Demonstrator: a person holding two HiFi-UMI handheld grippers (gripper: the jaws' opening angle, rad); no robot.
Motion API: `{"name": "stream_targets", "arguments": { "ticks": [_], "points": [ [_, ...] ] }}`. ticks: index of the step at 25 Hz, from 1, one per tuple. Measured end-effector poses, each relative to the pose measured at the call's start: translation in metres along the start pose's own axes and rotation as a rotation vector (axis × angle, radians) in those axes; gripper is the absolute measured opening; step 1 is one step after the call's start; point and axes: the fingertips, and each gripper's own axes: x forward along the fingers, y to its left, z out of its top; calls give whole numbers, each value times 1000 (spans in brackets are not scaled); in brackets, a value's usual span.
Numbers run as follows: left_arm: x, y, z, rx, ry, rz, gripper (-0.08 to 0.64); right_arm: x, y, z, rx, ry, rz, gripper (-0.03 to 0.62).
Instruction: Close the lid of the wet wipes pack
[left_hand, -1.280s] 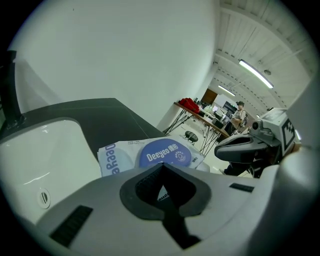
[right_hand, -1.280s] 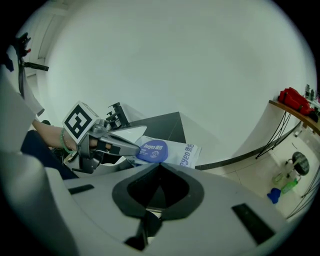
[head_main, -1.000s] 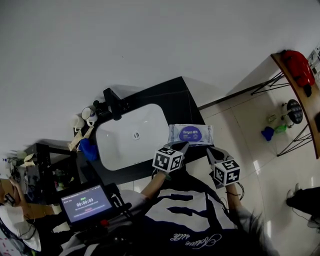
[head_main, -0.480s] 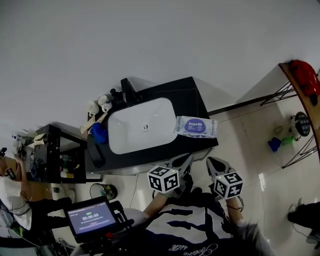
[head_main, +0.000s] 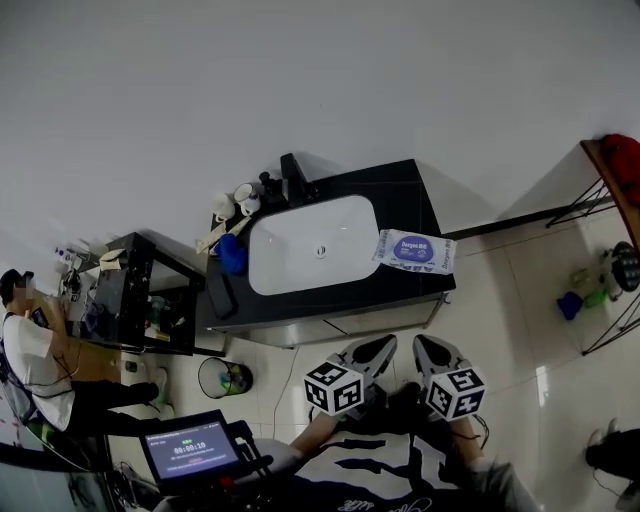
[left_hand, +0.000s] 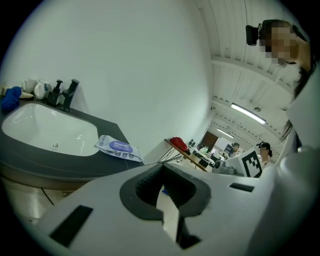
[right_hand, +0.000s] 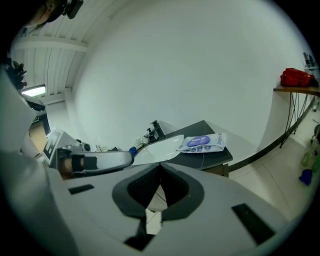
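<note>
The wet wipes pack (head_main: 414, 250) is white with a purple oval lid that looks flat. It lies on the right end of the black counter (head_main: 405, 195), beside the white sink (head_main: 312, 243). The left gripper view shows the pack (left_hand: 118, 148) far off, and so does the right gripper view, where the pack (right_hand: 202, 142) is small. My left gripper (head_main: 378, 347) and right gripper (head_main: 428, 347) hang over the floor, well short of the counter's front edge. Both are shut with nothing between the jaws, whose tips touch. Neither touches the pack.
A black faucet (head_main: 295, 178), cups (head_main: 235, 200) and a blue thing (head_main: 232, 255) stand at the sink's left end. A black shelf unit (head_main: 140, 290) and a bin (head_main: 225, 378) are left of the counter. A seated person (head_main: 30, 340) is far left. A wooden table (head_main: 612, 175) is at right.
Both grippers have drawn back from the pack and the counter's edge. The view has pulled away, so the counter sits farther off and more of the floor and room shows.
</note>
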Motion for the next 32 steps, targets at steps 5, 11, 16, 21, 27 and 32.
{"name": "stream_targets", "arguments": {
  "ticks": [5, 11, 16, 21, 27, 32],
  "points": [
    [2, 4, -3, -3, 4, -14, 0, -3, 3, 5, 7, -51, -17, -2],
    [-17, 7, -1, 27, 17, -56, 0, -3, 23, 8, 5, -84, -77, -2],
    [-55, 18, 2, 53, 26, -59, 1, -1, 57, 5, 14, -112, -130, -2],
    [-80, 31, -12, 49, 50, -66, 0, 5, 78, -8, 21, -125, -151, -2],
    [-104, 31, -21, 63, 58, -88, 0, 3, 103, -26, 24, -130, -180, -2],
    [-115, 26, -29, 63, 69, -107, 1, -4, 115, -36, 28, -134, -197, -2]
  ]
}}
